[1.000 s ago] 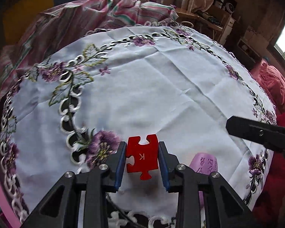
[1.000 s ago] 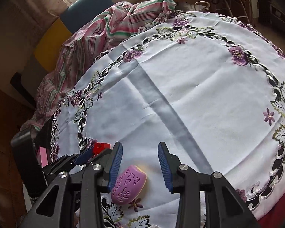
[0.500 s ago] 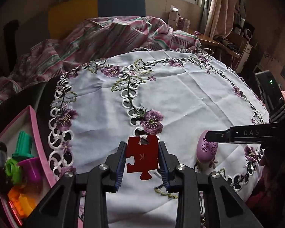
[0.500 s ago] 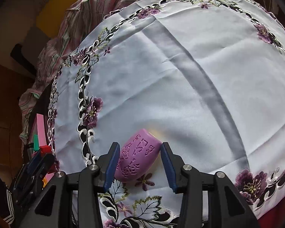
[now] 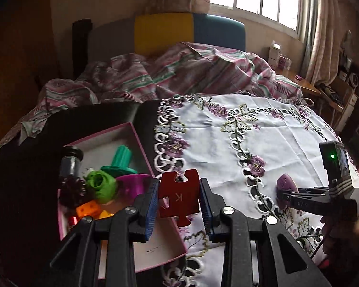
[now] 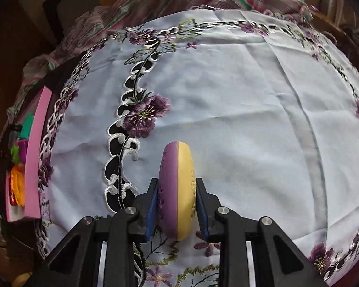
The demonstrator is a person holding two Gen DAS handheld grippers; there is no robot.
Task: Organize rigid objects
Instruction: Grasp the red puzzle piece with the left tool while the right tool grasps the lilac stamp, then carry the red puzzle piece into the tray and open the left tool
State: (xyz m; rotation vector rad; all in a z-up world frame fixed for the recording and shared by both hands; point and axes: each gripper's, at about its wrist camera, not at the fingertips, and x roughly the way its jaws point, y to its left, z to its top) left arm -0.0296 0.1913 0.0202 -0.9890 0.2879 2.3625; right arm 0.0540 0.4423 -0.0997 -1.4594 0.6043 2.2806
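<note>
My left gripper [image 5: 179,197] is shut on a red puzzle piece [image 5: 178,196] marked K, held above the right edge of a pink box [image 5: 141,141]. The box holds several small toys: a green rosette [image 5: 100,185], a teal piece [image 5: 120,159], a purple cup [image 5: 131,185], an orange die [image 5: 87,209]. My right gripper [image 6: 177,199] is shut on a purple-and-yellow egg-shaped object [image 6: 177,191], held on edge over the white embroidered tablecloth [image 6: 227,95]. In the left wrist view the right gripper [image 5: 306,197] and the purple egg-shaped object [image 5: 286,184] show at the right.
The pink box [image 6: 34,153] sits at the table's left edge on dark cloth. A striped blanket [image 5: 179,71] lies behind the table, with a yellow and blue chair back [image 5: 189,31] beyond. A wooden desk [image 5: 306,86] stands at the far right.
My left gripper swung left with the puzzle piece until it hangs over the box. My right gripper closed on the egg-shaped object and turned it on edge.
</note>
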